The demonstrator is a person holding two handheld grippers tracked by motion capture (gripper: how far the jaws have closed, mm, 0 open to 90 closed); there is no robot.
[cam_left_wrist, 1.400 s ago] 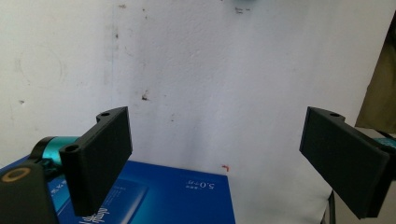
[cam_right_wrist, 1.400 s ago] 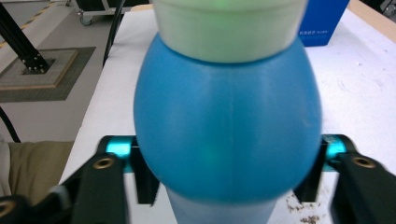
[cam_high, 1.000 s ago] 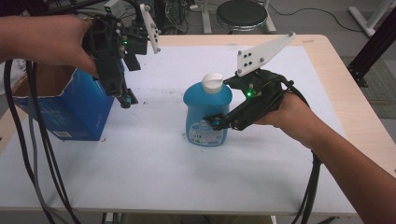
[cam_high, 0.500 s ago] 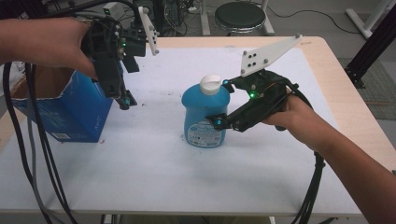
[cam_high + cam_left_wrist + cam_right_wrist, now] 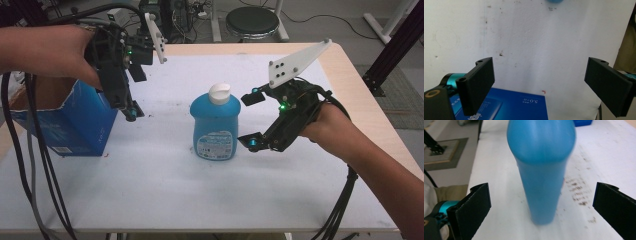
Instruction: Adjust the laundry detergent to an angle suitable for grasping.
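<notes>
In the middle of the white table (image 5: 165, 190) stands upright a blue bottle (image 5: 215, 127) with white cap (image 5: 219, 93). The right gripper (image 5: 248, 120) is spread wide just beside it, not touching. The left gripper (image 5: 131, 111), also spread, hangs over the blue cardboard box (image 5: 75, 125).

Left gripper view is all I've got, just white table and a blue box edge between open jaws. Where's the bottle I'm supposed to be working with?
Observer: The blue bottle stands upright mid-table, to the right of the blue box.
Operator: Is the right gripper holding it?
Observer: No. The right gripper is open, jaws wide on either side of the bottle, not touching it.
Operator: Does the bottle have a cap on?
Observer: Yes, a white cap sits on top, seen from the high view.
Operator: And where's my left gripper relative to the box?
Observer: The left gripper hangs at the box's right side, pointing down, beside its open top.
</notes>
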